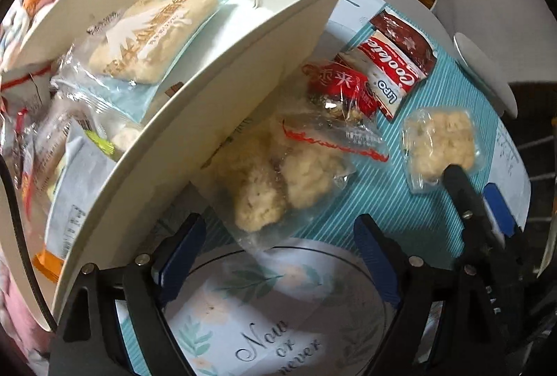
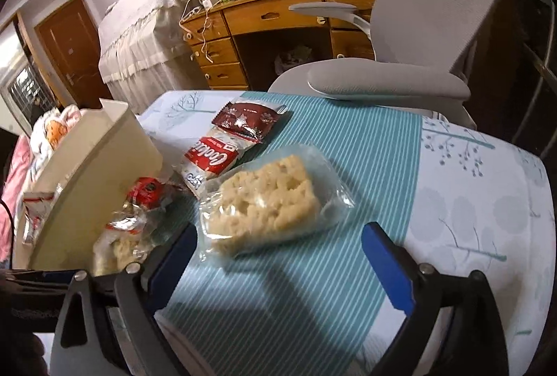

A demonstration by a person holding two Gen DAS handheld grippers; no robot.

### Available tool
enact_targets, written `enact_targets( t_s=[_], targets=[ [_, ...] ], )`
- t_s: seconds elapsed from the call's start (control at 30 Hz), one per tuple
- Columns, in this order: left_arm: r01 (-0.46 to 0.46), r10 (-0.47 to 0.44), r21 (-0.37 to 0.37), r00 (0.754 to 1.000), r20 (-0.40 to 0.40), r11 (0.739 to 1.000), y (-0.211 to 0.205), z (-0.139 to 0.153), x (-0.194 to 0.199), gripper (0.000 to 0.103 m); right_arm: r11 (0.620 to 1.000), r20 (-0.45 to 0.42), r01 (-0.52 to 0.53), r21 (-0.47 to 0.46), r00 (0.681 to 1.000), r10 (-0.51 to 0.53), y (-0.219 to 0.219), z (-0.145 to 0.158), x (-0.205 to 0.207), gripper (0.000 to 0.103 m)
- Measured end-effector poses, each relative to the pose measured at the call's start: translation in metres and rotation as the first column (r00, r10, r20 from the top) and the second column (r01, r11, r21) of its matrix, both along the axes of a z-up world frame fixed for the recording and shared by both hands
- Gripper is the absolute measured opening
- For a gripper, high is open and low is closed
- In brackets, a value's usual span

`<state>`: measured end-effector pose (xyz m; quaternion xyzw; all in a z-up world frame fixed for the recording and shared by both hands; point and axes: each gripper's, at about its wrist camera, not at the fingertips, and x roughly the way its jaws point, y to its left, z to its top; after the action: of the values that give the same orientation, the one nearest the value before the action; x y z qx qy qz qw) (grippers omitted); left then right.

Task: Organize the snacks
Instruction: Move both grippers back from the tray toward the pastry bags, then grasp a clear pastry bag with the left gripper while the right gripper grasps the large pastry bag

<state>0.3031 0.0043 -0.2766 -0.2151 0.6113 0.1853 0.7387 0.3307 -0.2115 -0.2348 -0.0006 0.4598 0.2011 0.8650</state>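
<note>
Blue pads of your left gripper (image 1: 278, 247) hang spread wide with nothing pinched, pointing almost straight down over the clear bag of pale puffed snacks (image 1: 275, 177). That bag lies just ahead of the fingers, pressed against the outer wall of the white storage bin (image 1: 216, 118), its long axis running along that wall. I'd call this the left hand's pickup, since it is nearest.

Your right gripper (image 2: 278, 250) is spread wide too, nothing between the pads. Straight ahead of it on the striped tablecloth (image 2: 365, 167) sits the wrapped rice-crisp block (image 2: 268, 198), its long axis lying across the fingers' line, slightly slanted. In the left wrist view, one black right finger (image 1: 463, 188) reaches the near edge of that wrapper; whether it touches I cannot tell.

Beyond lie the red-and-white Cookies pack (image 1: 393, 77) and a red-topped clear bag (image 1: 337, 90) beside it, both outside the bin. Inside the bin you already have a large flat bread pack (image 1: 149, 38) among others. Farther off stands the grey office chair (image 2: 435, 28).
</note>
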Motion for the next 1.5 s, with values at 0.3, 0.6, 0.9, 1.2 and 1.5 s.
enact_targets(
  t_s=[0.3,0.6,0.9,1.2,1.5],
  targets=[
    [-0.085,0.085,-0.030,0.996,-0.003,0.996,0.014,-0.010,0.012,0.088,0.997,-0.008,-0.043,-0.061,0.999,0.042,0.014,-0.014,0.009,0.097],
    [-0.142,0.145,-0.092,0.989,0.027,0.986,0.027,-0.021,0.012,0.089,0.998,-0.023,-0.045,-0.051,0.999,0.044,0.018,-0.018,0.017,0.097],
    [-0.196,0.199,-0.102,0.980,0.014,0.975,0.037,-0.028,0.026,0.091,0.991,-0.008,-0.089,-0.103,0.996,0.088,0.036,-0.022,0.018,0.097],
    [-0.216,0.219,-0.087,0.975,0.030,0.972,0.033,-0.036,0.037,0.091,0.991,0.006,-0.094,-0.099,0.995,0.095,0.036,-0.021,0.013,0.089],
    [-0.231,0.233,-0.056,0.972,0.041,0.971,0.034,-0.030,0.032,0.078,0.991,0.001,-0.100,-0.086,0.995,0.100,0.036,-0.018,0.010,0.081]
  ],
)
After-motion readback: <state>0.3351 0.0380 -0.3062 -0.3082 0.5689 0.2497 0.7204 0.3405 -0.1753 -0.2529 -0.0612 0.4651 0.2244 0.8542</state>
